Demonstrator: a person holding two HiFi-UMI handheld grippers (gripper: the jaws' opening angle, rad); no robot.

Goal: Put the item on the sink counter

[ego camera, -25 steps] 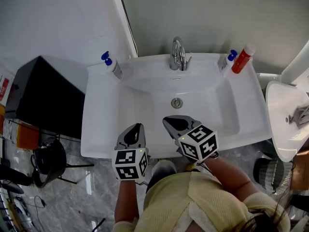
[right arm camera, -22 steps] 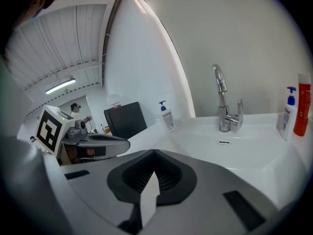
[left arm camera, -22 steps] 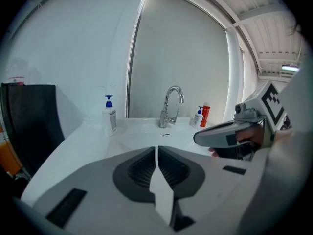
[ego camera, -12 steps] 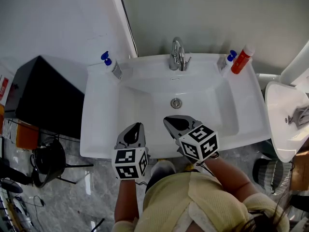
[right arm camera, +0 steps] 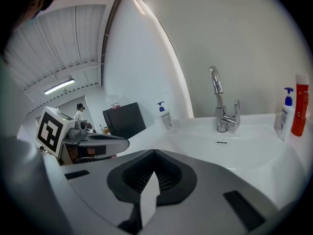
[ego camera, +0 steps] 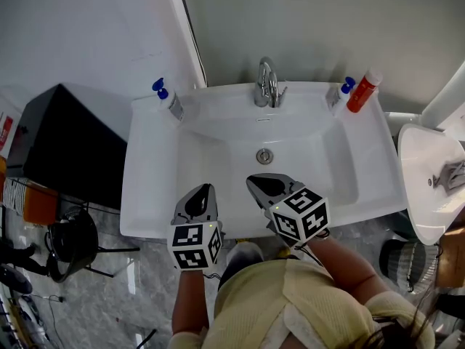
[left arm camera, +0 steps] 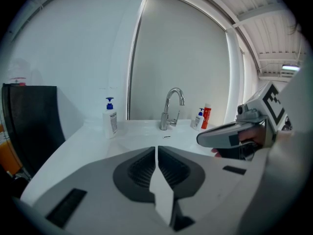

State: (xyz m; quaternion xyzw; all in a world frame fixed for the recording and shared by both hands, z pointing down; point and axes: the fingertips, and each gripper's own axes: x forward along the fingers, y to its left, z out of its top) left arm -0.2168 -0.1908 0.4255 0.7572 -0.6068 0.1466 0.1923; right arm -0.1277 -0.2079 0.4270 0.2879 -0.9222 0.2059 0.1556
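A white sink counter (ego camera: 152, 187) holds a white pump bottle with a blue top (ego camera: 168, 100) at its back left. A small blue-capped bottle (ego camera: 340, 93) and a red bottle (ego camera: 363, 89) stand at its back right, either side of the chrome faucet (ego camera: 267, 82). My left gripper (ego camera: 209, 188) hovers over the sink's front rim, shut and empty; in its own view the left gripper (left arm camera: 156, 148) has its jaws meeting. My right gripper (ego camera: 251, 180) sits beside it over the basin, and in its own view the right gripper (right arm camera: 155, 153) is also shut with nothing in it.
A black cabinet (ego camera: 65, 144) stands left of the sink, with a dark stool (ego camera: 73, 242) on the floor below it. A second white basin (ego camera: 429, 180) is at the right edge. The drain (ego camera: 265, 155) lies mid-basin, ahead of both grippers.
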